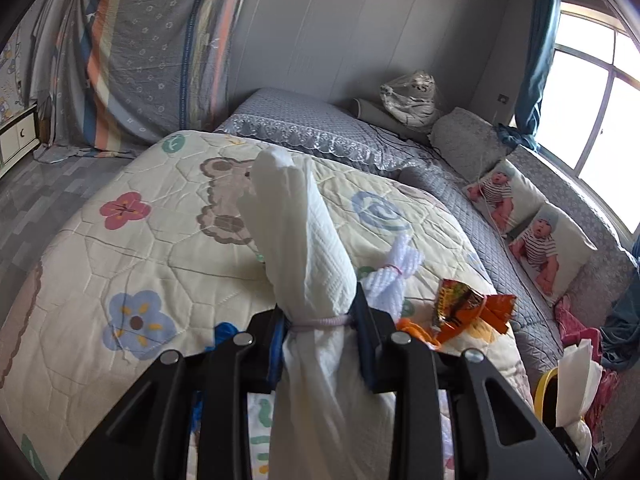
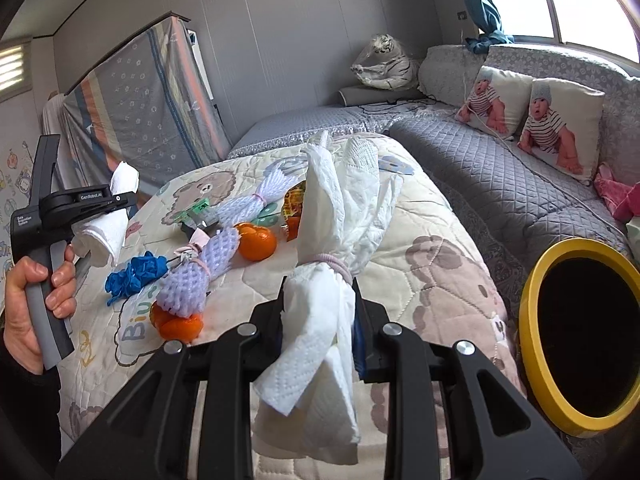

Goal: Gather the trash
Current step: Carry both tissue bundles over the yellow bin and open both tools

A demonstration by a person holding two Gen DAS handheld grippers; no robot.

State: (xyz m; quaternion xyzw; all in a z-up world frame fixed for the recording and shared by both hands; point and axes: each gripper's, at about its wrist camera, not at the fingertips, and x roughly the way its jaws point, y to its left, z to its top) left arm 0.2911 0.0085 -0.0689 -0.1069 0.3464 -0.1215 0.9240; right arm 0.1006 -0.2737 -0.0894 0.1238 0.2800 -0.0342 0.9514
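Note:
My left gripper point(image 1: 320, 320) is shut on a rolled white paper-towel bundle point(image 1: 304, 232) tied with a pink band, held above the quilt; it also shows in the right wrist view point(image 2: 100, 216). My right gripper point(image 2: 318, 300) is shut on a second tied paper-towel bundle point(image 2: 340, 208), just left of the yellow-rimmed trash bin point(image 2: 532, 300). On the quilt lie a blue glove point(image 2: 136, 272), purple foam nets point(image 2: 196, 276), oranges point(image 2: 256, 242) and an orange snack wrapper point(image 1: 464, 308).
A patterned quilt point(image 1: 120, 248) covers the bed. A grey quilted couch point(image 2: 500, 184) with two baby-print pillows point(image 2: 560, 124) runs along the right under the window. A striped sheet point(image 1: 152, 52) hangs at the back left. The bin rim shows at the lower right in the left wrist view point(image 1: 540, 392).

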